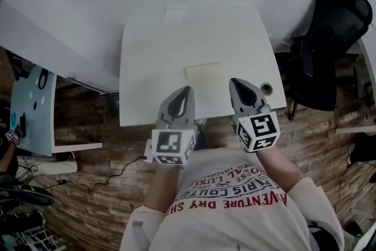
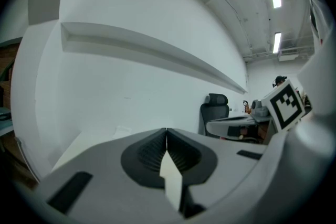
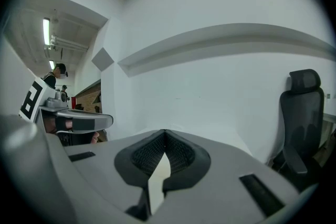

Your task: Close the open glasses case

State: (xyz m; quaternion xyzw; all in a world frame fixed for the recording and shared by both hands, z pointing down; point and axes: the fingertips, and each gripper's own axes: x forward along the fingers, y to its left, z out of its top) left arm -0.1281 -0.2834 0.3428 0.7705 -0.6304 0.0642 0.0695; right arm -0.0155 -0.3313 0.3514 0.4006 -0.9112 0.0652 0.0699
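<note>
Holds the left grey two-jaw gripper (image 1: 187, 91) over the near edge of the white rectangular desk (image 1: 147, 67), tip pointing away from the body. Shows, in the left gripper view, both ribbed jaws pressed together tip to tip with nothing between them. Holds the right grey two-jaw gripper (image 1: 236, 82) beside it, a little farther forward over the desk, its jaws likewise closed on nothing in the right gripper view.

Just beyond the two tips and between them, flat on the desk: a pale cream rectangular slab (image 1: 204, 72), probably the glasses case, touched by neither gripper. Cannot tell from the head view whether its lid is up or down, so faint against the white top. Farther back, near the far edge, a pale flat square patch (image 1: 174, 13), too washed out to name. Close to the right gripper, by the desk's near right corner, a small round dark-centred ring (image 1: 266, 89).

To the right of the desk, a black office chair (image 1: 329, 38) on the brown brick-patterned floor (image 1: 88, 126).
</note>
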